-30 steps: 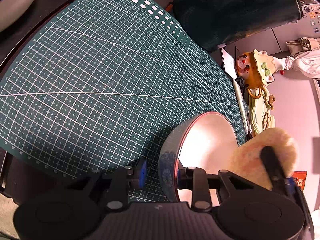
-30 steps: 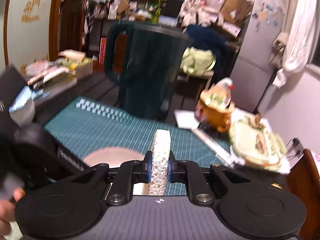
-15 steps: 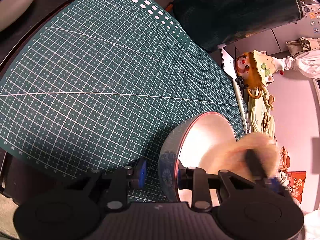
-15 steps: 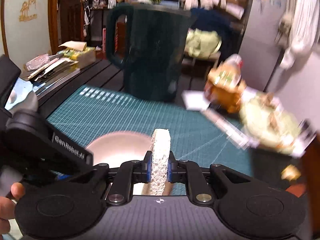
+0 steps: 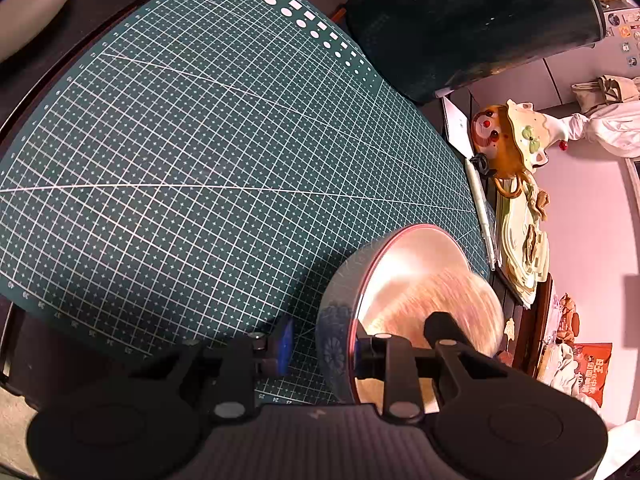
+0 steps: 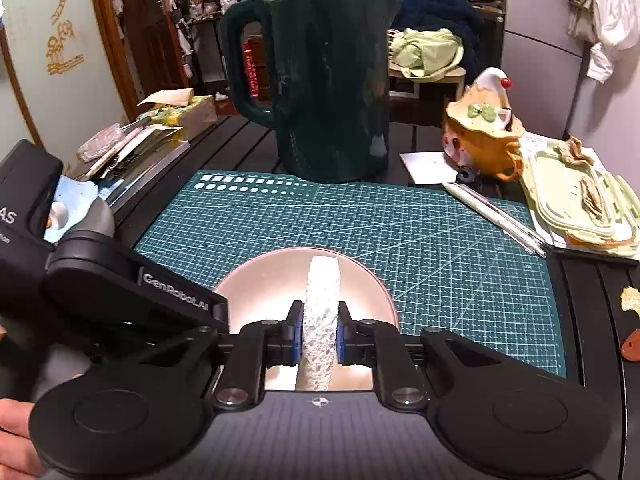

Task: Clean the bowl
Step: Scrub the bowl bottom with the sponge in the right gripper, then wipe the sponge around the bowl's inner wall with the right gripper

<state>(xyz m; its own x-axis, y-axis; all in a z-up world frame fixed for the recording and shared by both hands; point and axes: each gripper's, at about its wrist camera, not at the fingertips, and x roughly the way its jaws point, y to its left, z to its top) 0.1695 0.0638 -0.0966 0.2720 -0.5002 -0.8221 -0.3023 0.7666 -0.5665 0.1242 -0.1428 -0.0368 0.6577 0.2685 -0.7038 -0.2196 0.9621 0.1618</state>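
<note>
A bowl [image 5: 404, 268] with a blue-patterned outside and a pale pink inside lies tilted on the green cutting mat [image 5: 200, 160]. My left gripper [image 5: 322, 346] is shut on the bowl's near wall, one pad outside and one inside. My right gripper [image 6: 319, 332] is shut on a white sponge [image 6: 321, 304], held edge-on over the inside of the bowl [image 6: 264, 288]. In the left wrist view the sponge [image 5: 452, 292] is a blur inside the bowl. The body of the left gripper [image 6: 120, 292] shows at the left of the right wrist view.
A tall dark green jug [image 6: 328, 92] stands at the mat's far edge. On the right are a ceramic figurine pot [image 6: 484, 136], two pens [image 6: 496, 216] and a stack of pale green lids [image 6: 580, 208]. A hand [image 6: 12, 432] shows at lower left.
The sponge has moved from beyond the bowl's right rim into the bowl, carried by the right gripper. The left gripper and the bowl have stayed put.
</note>
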